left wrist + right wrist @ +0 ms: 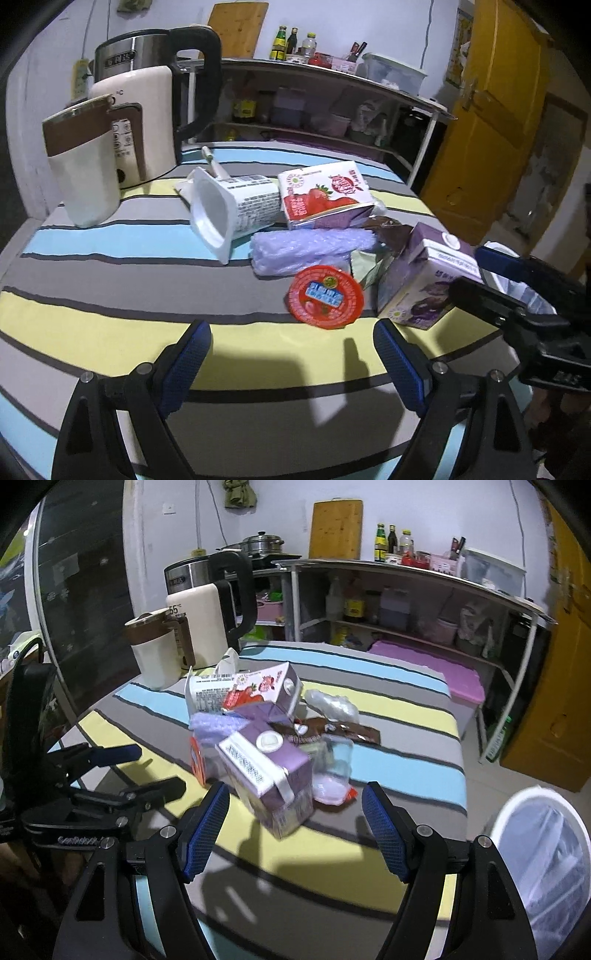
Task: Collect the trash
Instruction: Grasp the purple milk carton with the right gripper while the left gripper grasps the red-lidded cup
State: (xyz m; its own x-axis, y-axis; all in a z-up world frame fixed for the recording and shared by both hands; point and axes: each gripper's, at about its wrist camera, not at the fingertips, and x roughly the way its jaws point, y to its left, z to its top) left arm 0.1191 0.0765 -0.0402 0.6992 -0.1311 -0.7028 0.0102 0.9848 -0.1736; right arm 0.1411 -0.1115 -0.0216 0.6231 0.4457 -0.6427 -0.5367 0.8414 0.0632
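A pile of trash lies on the striped table [110, 280]: a purple carton [269, 775] [424, 284], a strawberry carton [325, 195] [266, 690], a tipped white yogurt cup [229, 210], a red round lid [325, 297], a lilac plastic roll [310, 247], a clear cup [332, 771] and a brown wrapper [347, 731]. My left gripper [291, 354] is open, just short of the red lid. My right gripper [295, 819] is open, its jaws standing either side of the purple carton's near end. A white bin with a liner [546, 856] stands at the right.
A cream kettle [147, 122] and a white-and-brown jug [85, 162] stand at the table's far left. A metal shelf unit [424, 602] with bottles and boxes runs behind. A yellow door [491, 103] is at the right.
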